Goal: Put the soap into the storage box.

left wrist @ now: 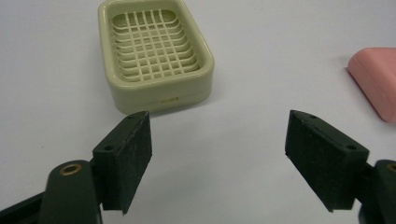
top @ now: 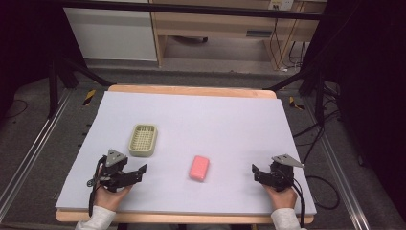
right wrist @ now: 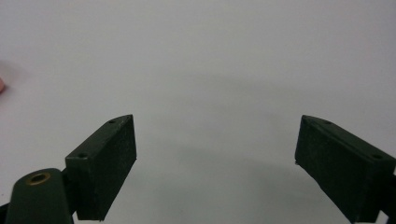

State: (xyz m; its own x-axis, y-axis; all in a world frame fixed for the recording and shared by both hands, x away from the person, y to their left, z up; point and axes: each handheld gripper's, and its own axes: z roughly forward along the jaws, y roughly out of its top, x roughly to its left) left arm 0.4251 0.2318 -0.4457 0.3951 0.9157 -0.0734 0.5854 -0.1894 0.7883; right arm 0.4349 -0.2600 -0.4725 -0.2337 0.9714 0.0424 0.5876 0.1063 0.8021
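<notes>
A beige soap dish (top: 142,140) with a slotted grid floor sits empty on the pale sheet, left of centre. A pink soap bar (top: 199,167) lies flat to its right, nearer the front edge. My left gripper (top: 139,172) rests at the front left, held by a hand, pointing toward the soap. In the left gripper view the left gripper (left wrist: 218,135) is open, with the soap dish (left wrist: 156,51) just beyond its jaws and the soap bar (left wrist: 376,81) at the right edge. My right gripper (top: 256,172) sits at the front right. In the right gripper view the right gripper (right wrist: 215,135) stands open over bare sheet.
The pale sheet (top: 215,115) covers a wooden table whose rim (top: 191,90) shows at the back. Black frame legs and cables (top: 311,139) run along the floor at both sides. A wooden cabinet (top: 215,28) stands behind the table.
</notes>
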